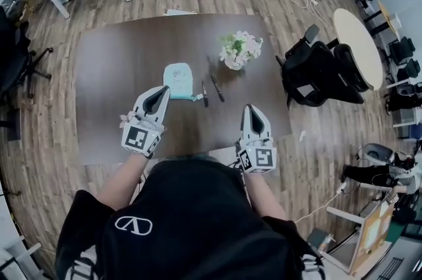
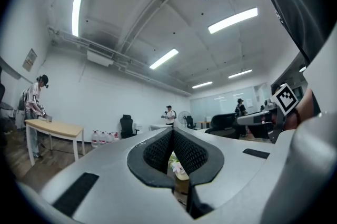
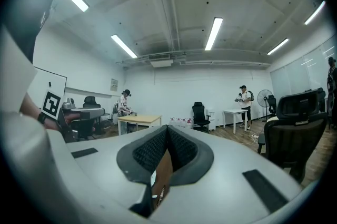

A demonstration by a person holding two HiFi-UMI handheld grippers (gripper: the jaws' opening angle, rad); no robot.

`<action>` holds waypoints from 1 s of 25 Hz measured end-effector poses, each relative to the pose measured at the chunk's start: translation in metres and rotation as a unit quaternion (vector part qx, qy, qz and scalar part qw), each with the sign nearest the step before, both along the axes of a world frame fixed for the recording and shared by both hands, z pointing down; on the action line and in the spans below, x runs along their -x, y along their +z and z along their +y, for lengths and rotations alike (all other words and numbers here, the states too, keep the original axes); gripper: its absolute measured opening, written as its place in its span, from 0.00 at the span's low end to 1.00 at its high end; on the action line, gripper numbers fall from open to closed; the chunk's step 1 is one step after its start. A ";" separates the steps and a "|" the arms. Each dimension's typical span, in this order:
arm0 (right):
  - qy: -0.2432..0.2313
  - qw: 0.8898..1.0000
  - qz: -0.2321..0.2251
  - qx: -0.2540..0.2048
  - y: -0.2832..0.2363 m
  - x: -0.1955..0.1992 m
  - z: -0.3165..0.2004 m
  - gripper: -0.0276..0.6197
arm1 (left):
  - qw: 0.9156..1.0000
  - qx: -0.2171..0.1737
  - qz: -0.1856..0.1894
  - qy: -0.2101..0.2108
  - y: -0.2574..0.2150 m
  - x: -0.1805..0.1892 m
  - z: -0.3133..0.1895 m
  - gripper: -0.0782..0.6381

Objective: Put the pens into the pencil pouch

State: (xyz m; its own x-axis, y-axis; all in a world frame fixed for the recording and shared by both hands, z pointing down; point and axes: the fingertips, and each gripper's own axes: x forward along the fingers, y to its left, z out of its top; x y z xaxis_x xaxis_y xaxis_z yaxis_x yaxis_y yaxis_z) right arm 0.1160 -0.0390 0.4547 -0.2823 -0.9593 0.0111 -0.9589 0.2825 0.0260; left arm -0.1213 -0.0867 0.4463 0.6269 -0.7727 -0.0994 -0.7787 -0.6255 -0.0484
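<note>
Dark table (image 1: 119,74): pouch (image 1: 177,80), pens (image 1: 217,88), flower vase (image 1: 239,51).

Our black shirt (image 1: 191,219) hides the near edge of the table (image 1: 119,74). The two pens (image 1: 217,88) are too small for us to tell their colours. We see only a sliver of the flowers (image 2: 177,167) through a thin gap.

Bare worktop (image 1: 112,74) lies open left of the pencil pouch (image 1: 177,79) and ahead of the right gripper (image 1: 253,109). The flower pot (image 1: 239,53) stands close behind the pens (image 1: 204,94), crowding their far side.
</note>
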 end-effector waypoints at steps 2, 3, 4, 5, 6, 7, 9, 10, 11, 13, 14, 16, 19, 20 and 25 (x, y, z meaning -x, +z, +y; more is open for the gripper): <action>-0.008 1.000 0.001 0.003 0.001 -0.004 -0.004 0.04 | 1.000 0.003 -0.012 -0.001 0.004 -0.005 -0.004 0.11; -0.011 1.000 0.001 0.004 0.002 -0.006 -0.006 0.04 | 1.000 0.005 -0.020 -0.001 0.007 -0.007 -0.007 0.11; -0.012 1.000 0.000 0.006 0.003 -0.008 -0.009 0.04 | 1.000 0.008 -0.028 0.000 0.010 -0.008 -0.011 0.11; -0.013 1.000 -0.002 0.009 0.005 -0.010 -0.012 0.04 | 0.999 0.012 -0.039 0.003 0.015 -0.010 -0.015 0.11; -0.013 1.000 -0.003 0.011 0.006 -0.012 -0.016 0.04 | 0.998 0.018 -0.056 0.009 0.022 -0.014 -0.020 0.11; -0.014 1.000 -0.004 0.013 0.008 -0.015 -0.018 0.04 | 0.996 0.026 -0.078 0.017 0.031 -0.018 -0.026 0.11; -0.014 1.000 -0.006 0.018 0.013 -0.020 -0.022 0.04 | 0.990 0.050 -0.126 0.033 0.052 -0.027 -0.036 0.12; -0.013 1.000 -0.006 0.022 0.016 -0.024 -0.023 0.04 | 0.986 0.061 -0.151 0.042 0.063 -0.031 -0.042 0.12; -0.013 1.000 -0.006 0.027 0.019 -0.028 -0.025 0.04 | 0.980 0.070 -0.178 0.052 0.075 -0.036 -0.047 0.12; -0.010 0.999 -0.006 0.035 0.024 -0.036 -0.029 0.04 | 0.964 0.081 -0.245 0.068 0.103 -0.044 -0.057 0.25; -0.009 0.999 -0.007 0.038 0.026 -0.039 -0.030 0.04 | 0.952 0.082 -0.287 0.074 0.119 -0.047 -0.061 0.42; -0.004 0.999 -0.010 0.045 0.031 -0.045 -0.031 0.04 | 0.920 0.081 -0.371 0.094 0.150 -0.053 -0.067 0.56; 0.003 0.998 -0.014 0.055 0.039 -0.050 -0.032 0.04 | 0.870 0.099 -0.464 0.132 0.201 -0.054 -0.072 0.60; 0.004 0.998 -0.014 0.057 0.041 -0.051 -0.033 0.04 | 0.853 0.108 -0.490 0.144 0.218 -0.053 -0.073 0.60; 0.009 0.997 -0.010 0.075 0.053 -0.059 -0.031 0.04 | 0.779 0.137 -0.578 0.201 0.297 -0.050 -0.074 0.61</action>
